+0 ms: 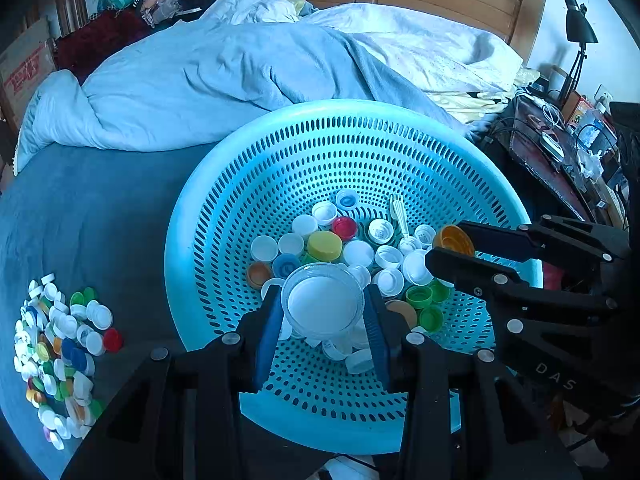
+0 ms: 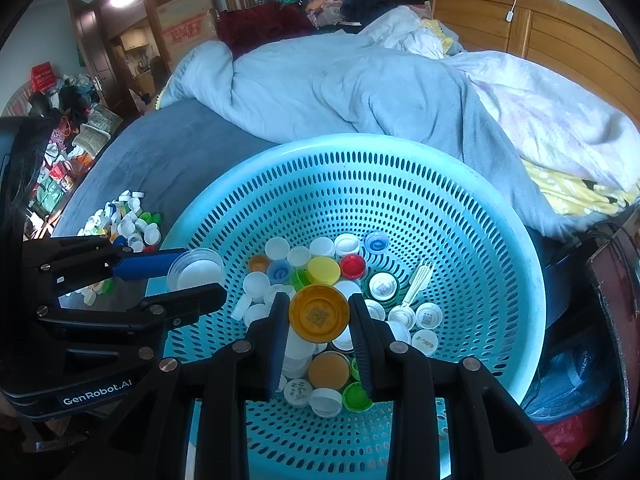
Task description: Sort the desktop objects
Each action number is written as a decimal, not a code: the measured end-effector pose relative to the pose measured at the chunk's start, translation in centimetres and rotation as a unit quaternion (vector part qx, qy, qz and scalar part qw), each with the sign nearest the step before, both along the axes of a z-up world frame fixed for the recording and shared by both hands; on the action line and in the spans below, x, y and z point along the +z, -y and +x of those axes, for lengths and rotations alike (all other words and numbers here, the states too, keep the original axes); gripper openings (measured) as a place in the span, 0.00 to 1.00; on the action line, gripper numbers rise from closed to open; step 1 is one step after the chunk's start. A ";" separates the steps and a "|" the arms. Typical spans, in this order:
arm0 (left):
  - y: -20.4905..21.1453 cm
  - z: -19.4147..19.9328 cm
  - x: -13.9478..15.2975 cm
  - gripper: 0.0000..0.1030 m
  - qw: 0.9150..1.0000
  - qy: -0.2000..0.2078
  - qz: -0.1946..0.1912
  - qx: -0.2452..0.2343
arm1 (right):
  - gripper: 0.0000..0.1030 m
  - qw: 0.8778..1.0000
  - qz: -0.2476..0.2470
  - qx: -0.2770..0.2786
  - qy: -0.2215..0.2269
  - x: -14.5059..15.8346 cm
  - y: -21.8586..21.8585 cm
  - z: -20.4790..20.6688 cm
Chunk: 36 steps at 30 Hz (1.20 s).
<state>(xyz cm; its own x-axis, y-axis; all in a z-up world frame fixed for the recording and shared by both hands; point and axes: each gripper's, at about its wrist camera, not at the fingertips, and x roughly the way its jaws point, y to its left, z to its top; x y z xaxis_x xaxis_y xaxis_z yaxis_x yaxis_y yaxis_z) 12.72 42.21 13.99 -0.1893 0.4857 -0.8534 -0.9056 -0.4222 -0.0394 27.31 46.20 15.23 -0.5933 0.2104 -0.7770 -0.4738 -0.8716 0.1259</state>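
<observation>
A light blue perforated basket (image 1: 360,128) (image 2: 500,240) on the bed holds several loose bottle caps of many colours. My left gripper (image 1: 323,312) (image 2: 192,276) is shut on a clear round lid with a white inside (image 1: 322,306) (image 2: 196,270), held above the caps. My right gripper (image 2: 319,314) (image 1: 448,250) is shut on an orange cap (image 2: 319,312) (image 1: 454,240), open side toward the camera, over the basket's right part. A pale plastic fork (image 1: 400,214) (image 2: 418,282) lies among the caps.
A heap of sorted caps (image 1: 60,344) (image 2: 124,220) lies on the blue bedsheet (image 1: 100,208) left of the basket. A crumpled light blue duvet (image 1: 208,76) fills the far side. A cluttered dark side table (image 1: 560,148) with a lamp stands right.
</observation>
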 end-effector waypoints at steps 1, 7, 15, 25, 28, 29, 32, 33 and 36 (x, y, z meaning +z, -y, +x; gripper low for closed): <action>0.0 0.0 0.0 0.34 1.000 -0.001 0.000 0.000 | 0.32 1.000 -0.001 0.000 0.001 -0.1 0.0 0.0; -0.1 0.1 0.1 0.34 1.000 -0.005 0.001 0.004 | 0.32 1.000 0.002 -0.003 -0.003 0.0 0.2 -0.1; 0.0 -0.4 0.2 0.51 1.000 -0.012 0.005 0.016 | 0.49 1.000 0.004 -0.014 -0.011 0.3 -0.3 0.2; 2.0 -1.9 0.5 0.64 0.998 -0.013 0.024 0.048 | 0.95 0.998 0.028 -0.043 -0.030 1.7 -0.5 0.5; 3.3 -2.8 0.9 0.66 0.997 -0.023 0.031 0.072 | 1.00 0.997 0.042 -0.045 -0.040 2.5 0.1 0.2; 4.0 -3.3 1.0 0.71 0.996 -0.029 0.031 0.083 | 1.00 0.997 0.047 -0.045 -0.044 2.8 0.4 0.0; 6.3 -4.4 1.5 0.81 0.990 -0.061 0.035 0.125 | 1.00 0.996 0.055 -0.044 -0.056 3.5 1.4 -0.5; 7.1 -4.8 1.7 0.82 0.988 -0.063 0.041 0.135 | 1.00 0.996 0.058 -0.041 -0.063 3.8 1.8 -0.7; 10.1 -6.4 2.0 0.86 0.982 -0.064 0.057 0.170 | 1.00 0.995 0.065 -0.025 -0.070 4.3 3.4 -1.8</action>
<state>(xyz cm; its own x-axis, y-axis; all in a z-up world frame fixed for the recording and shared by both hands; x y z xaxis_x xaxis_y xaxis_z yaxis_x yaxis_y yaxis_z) 6.33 32.11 16.03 -0.4586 0.4670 -0.7560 -0.7138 -0.7004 0.0004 25.50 42.84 19.56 -0.6807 0.3349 -0.6515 -0.5023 -0.8607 0.0824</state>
